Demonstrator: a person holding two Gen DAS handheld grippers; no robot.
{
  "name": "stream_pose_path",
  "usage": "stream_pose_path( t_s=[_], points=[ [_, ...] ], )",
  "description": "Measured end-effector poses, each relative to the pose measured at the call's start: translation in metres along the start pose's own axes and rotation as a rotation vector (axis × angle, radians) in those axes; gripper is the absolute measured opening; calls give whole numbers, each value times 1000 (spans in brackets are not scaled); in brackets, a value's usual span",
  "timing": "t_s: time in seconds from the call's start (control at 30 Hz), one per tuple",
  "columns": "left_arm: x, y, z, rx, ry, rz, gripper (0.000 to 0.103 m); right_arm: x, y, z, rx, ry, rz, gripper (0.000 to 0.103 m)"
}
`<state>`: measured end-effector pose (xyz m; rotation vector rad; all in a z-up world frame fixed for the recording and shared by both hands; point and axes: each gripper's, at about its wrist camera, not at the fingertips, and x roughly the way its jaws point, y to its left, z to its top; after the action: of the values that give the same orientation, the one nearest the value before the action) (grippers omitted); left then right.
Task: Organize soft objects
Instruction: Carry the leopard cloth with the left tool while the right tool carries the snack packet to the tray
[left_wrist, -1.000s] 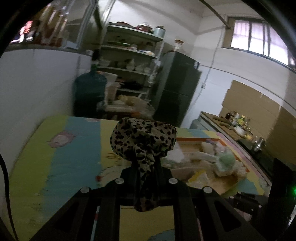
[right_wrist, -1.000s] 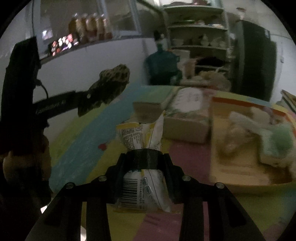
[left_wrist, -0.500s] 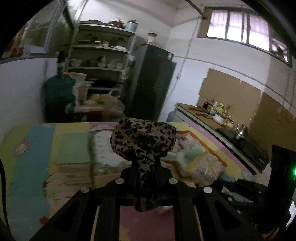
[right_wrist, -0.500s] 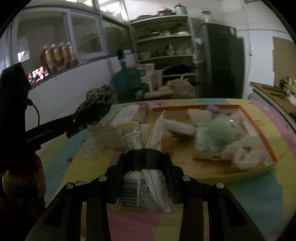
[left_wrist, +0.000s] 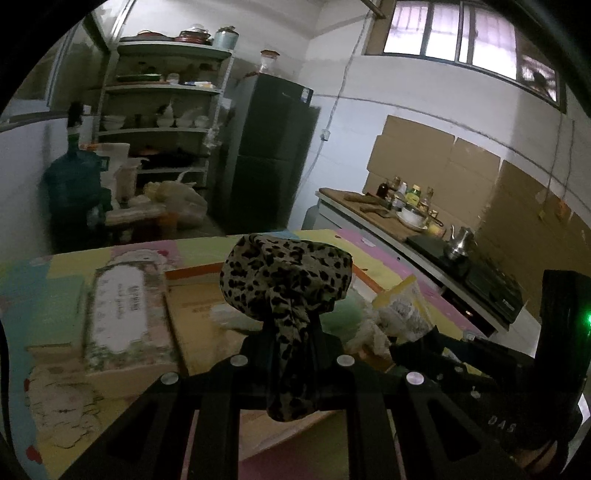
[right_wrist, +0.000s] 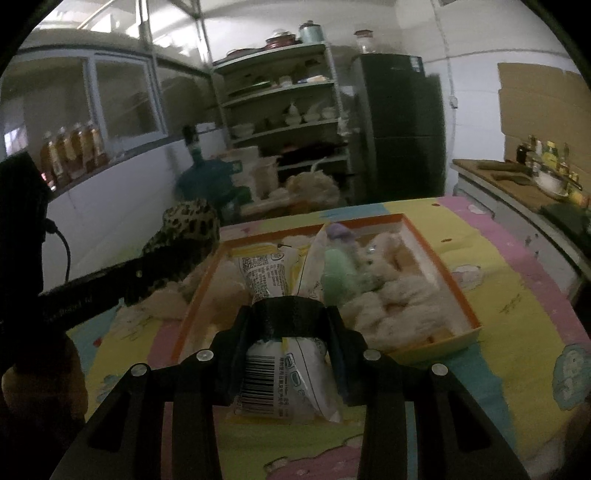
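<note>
Kitchen table, cartoon mat (right_wrist: 517, 295). My left gripper (left_wrist: 291, 332) pinches leopard cloth (left_wrist: 286, 280), right gripper (right_wrist: 290, 314) pinches wipes pack (right_wrist: 269, 280); orange tray (right_wrist: 436, 251) directly ahead, right nearer.

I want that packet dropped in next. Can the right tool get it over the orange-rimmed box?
Probably yes: the right tool, shut on the packet, already hangs at the orange-rimmed box, whose top is open.

Leopard cloth (left_wrist: 284, 284) hiding box (left_wrist: 192, 273) contents, packet's (right_wrist: 273, 384) small print unreadable, shelf (right_wrist: 284, 107) dishes blurred
</note>
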<state>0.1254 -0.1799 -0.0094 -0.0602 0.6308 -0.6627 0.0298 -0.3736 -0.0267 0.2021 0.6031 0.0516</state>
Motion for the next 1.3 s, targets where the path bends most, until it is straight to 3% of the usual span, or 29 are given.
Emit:
stream_pose_path(
  t_s=[0.63,1.3],
  points=[
    [89,-26,31,30,66,25,15,31,-68,25,80,-12,-46,40],
    [147,-28,31,28,149,55,15,76,-97,30,101,59,-4,40]
  ],
)
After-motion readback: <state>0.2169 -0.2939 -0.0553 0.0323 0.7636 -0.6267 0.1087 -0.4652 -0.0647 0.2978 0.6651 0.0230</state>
